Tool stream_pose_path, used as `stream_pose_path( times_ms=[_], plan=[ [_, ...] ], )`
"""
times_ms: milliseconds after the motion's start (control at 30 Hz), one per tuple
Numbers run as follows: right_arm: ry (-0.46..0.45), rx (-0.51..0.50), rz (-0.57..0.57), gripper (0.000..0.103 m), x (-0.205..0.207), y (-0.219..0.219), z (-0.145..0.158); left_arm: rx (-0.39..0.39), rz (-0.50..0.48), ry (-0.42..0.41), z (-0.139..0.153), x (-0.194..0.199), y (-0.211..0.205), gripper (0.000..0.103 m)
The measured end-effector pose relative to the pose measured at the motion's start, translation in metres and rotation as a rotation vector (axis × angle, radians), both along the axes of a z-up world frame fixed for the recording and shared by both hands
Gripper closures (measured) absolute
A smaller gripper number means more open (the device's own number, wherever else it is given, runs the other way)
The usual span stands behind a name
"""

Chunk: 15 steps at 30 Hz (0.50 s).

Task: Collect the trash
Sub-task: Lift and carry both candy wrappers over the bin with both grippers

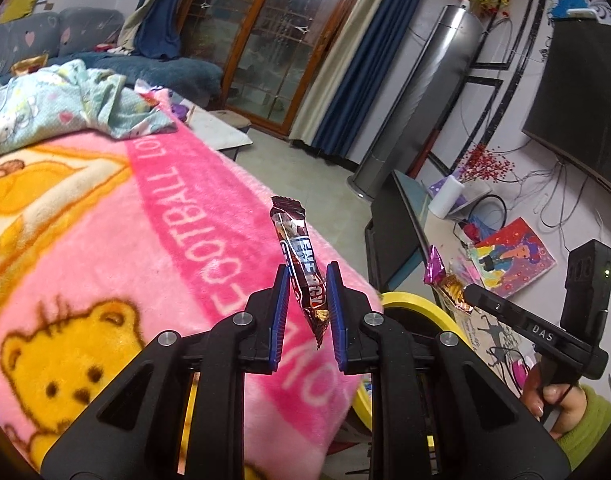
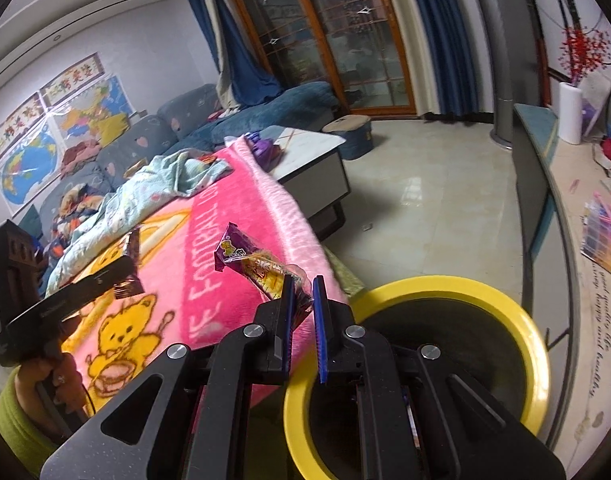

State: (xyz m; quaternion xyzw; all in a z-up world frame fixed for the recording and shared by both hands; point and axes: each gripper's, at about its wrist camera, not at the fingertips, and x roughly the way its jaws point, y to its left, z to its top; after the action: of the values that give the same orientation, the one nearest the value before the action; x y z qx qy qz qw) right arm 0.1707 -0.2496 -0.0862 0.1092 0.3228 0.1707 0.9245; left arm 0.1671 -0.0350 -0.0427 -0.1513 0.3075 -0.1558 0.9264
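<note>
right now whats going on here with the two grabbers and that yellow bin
A person is collecting trash with a gripper in each hand. The left gripper is shut on a brown snack wrapper, the right gripper on a purple snack wrapper. Both wrappers are held above the pink blanket, beside the yellow-rimmed bin, not yet dropped in.

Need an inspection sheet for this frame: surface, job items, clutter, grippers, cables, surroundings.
Surface: pink blanket with yellow bear print, spread flat.
Job's things: brown wrapper and purple wrapper, both lifted off the blanket; yellow-rimmed bin beside the blanket edge, interior dark.
Clutter: crumpled light-blue cloth at the blanket's far end.
Grippers: left gripper shut on the brown wrapper; right gripper shut on the purple wrapper, near the bin rim.
Cables: loose wires below the television.
Surroundings: sofa, low table, tiled floor, glass doors.
</note>
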Motion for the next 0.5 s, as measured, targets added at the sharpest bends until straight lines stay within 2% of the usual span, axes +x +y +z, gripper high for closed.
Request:
stream_pose_path(
  times_ms=[500],
  plan=[
    [-0.04, -0.037, -0.099, 0.094, -0.022, -0.023, 0.01, 0.037, -0.114, -0.047, 0.012, -0.021, -0.038, 0.091]
  ],
)
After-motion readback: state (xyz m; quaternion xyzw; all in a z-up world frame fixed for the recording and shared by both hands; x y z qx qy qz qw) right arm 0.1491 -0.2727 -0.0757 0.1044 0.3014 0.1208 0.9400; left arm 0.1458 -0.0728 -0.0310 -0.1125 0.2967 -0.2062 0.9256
